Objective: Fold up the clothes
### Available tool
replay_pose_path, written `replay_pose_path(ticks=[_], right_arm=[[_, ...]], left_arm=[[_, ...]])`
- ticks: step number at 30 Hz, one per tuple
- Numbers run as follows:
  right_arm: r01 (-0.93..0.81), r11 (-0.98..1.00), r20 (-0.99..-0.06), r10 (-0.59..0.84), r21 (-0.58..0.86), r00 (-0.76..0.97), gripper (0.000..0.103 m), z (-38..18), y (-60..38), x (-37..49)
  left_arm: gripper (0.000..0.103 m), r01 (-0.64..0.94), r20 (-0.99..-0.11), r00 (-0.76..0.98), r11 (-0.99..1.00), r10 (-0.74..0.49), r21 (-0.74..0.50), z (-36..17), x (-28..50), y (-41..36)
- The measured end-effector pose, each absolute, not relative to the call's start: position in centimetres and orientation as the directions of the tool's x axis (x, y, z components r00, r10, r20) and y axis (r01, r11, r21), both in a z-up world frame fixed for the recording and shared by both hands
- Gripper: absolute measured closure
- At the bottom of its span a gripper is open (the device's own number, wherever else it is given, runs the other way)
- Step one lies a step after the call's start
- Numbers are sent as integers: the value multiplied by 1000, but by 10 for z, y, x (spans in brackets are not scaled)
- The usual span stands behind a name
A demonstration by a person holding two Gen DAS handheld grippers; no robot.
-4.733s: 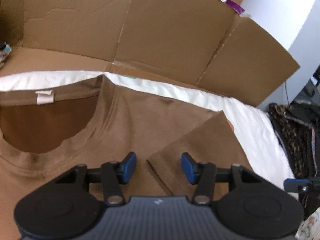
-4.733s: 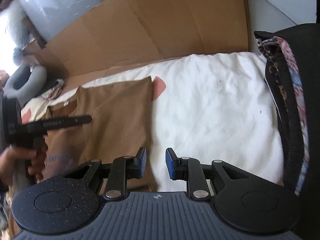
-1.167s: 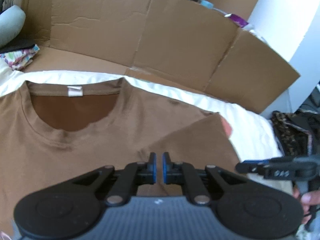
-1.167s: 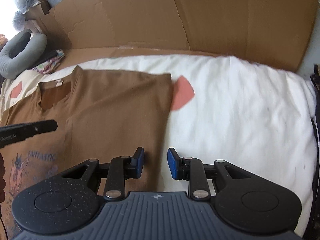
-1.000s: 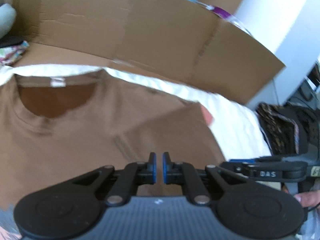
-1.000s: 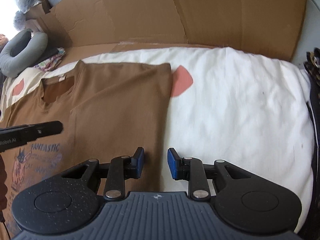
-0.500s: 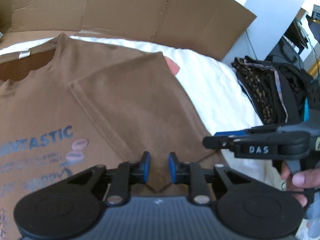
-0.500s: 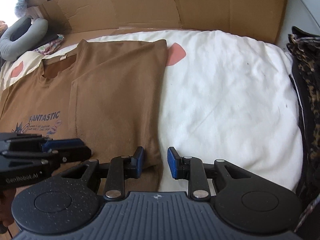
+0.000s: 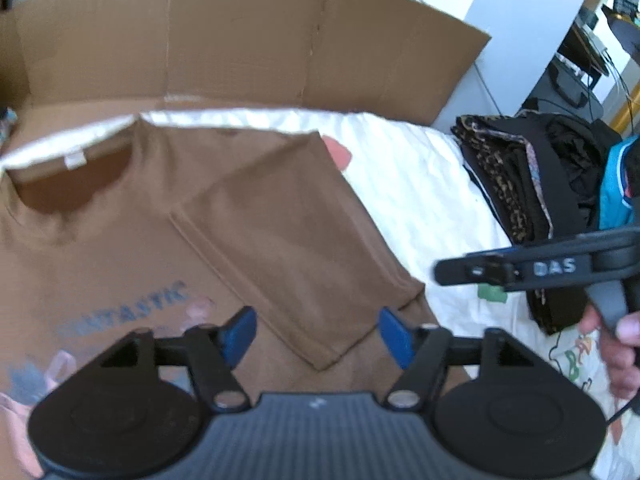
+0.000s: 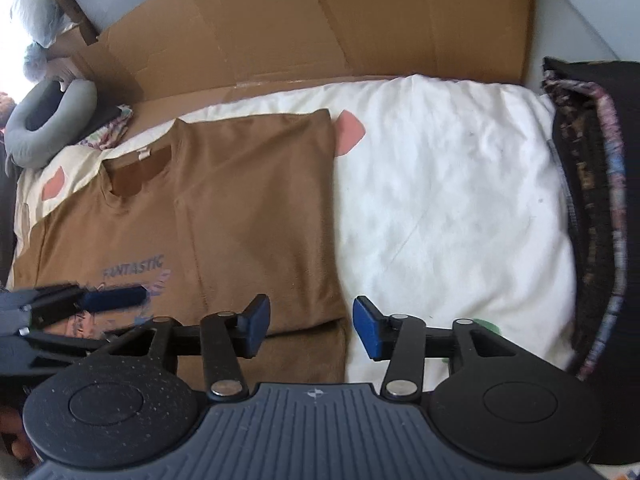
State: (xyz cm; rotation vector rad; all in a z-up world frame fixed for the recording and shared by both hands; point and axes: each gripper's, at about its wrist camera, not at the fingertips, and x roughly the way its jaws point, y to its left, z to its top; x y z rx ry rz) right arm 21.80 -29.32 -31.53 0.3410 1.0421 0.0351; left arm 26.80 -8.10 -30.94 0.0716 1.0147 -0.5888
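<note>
The brown T-shirt [image 10: 224,208] lies flat on a white bed sheet [image 10: 448,200], one side folded inward. Cardboard panels [image 10: 320,28] stand behind the bed, dark clothes [image 9: 532,184] piled alongside. The left gripper [image 9: 316,332] and right gripper [image 10: 308,322] hover above the shirt, jaws opening, grasping nothing.

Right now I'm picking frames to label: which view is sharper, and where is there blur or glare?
Right wrist view is sharper: shirt print reads clearly, though the window corner blows out. Left wrist view is motion-smeared: print and cardboard look soft.
</note>
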Motion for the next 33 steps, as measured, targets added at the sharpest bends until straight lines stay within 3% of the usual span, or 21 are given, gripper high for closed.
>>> replay_pose_path(ticks=[5,12,23,33], right_arm=[[176,942,-847,162,285,506,28,-279,-306,209],[240,924,-861,152,298,485,16,-208,-336,203],[183,930,-834,184,319,520,9,-81,-344,183],[123,941,-824,207,315,528,7,0,-326,171]], left_arm=[[22,448,-849,384,877,-363,-173,-268,278,-70],[18,421,-879,358,895,-313,-148,-189,274,-56],[15,309,-877,407,942,-256,-132,-49,260,-24],[12,209,-868,442,967,-226,-145,27,228,25]])
